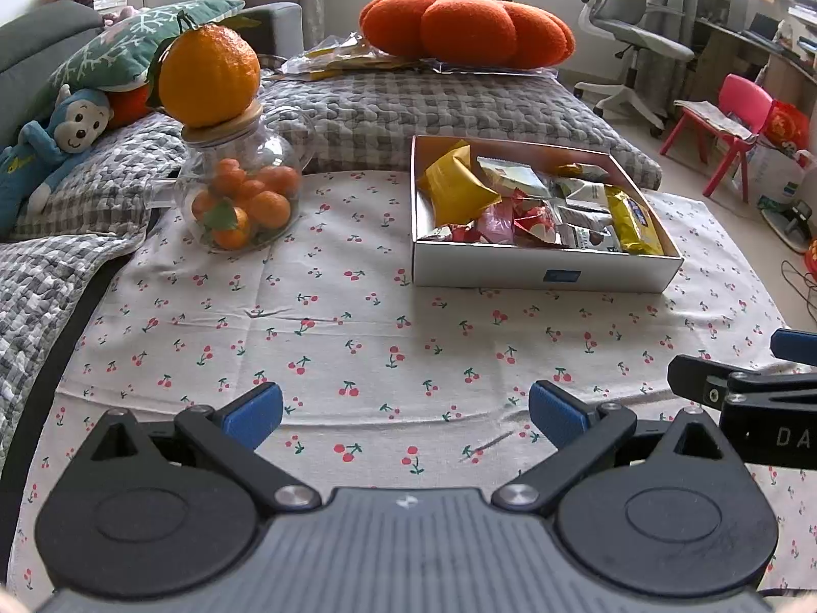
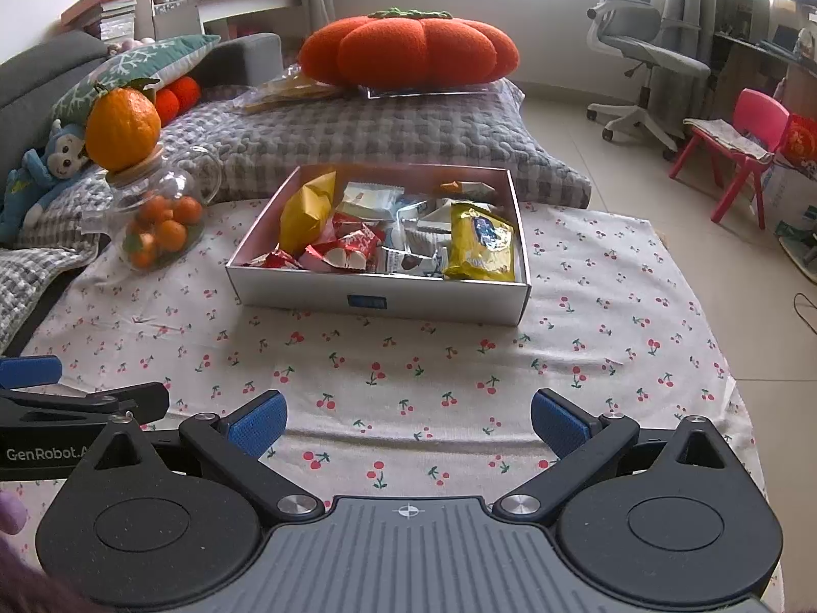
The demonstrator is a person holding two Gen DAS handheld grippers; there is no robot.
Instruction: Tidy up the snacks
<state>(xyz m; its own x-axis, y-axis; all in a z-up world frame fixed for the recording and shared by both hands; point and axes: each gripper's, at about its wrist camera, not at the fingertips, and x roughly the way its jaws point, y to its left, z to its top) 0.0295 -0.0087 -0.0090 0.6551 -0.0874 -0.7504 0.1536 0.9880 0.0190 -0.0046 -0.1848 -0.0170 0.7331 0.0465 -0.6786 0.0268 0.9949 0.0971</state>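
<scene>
While both jaws spread (empty) | snack box (image 2: 380, 301) well ahead | on cherry-print cloth (image 2: 408, 373)

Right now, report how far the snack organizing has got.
Done: wrapped snacks, including a yellow pouch and a yellow biscuit pack, fill the white box. In hand: nothing; left gripper and right gripper are open over the cherry-print cloth. Left: none loose on the cloth.

You can read "GenRobot.A" on your left gripper (image 2: 76, 408) body, and "DA" on your right gripper (image 1: 740, 383).
</scene>
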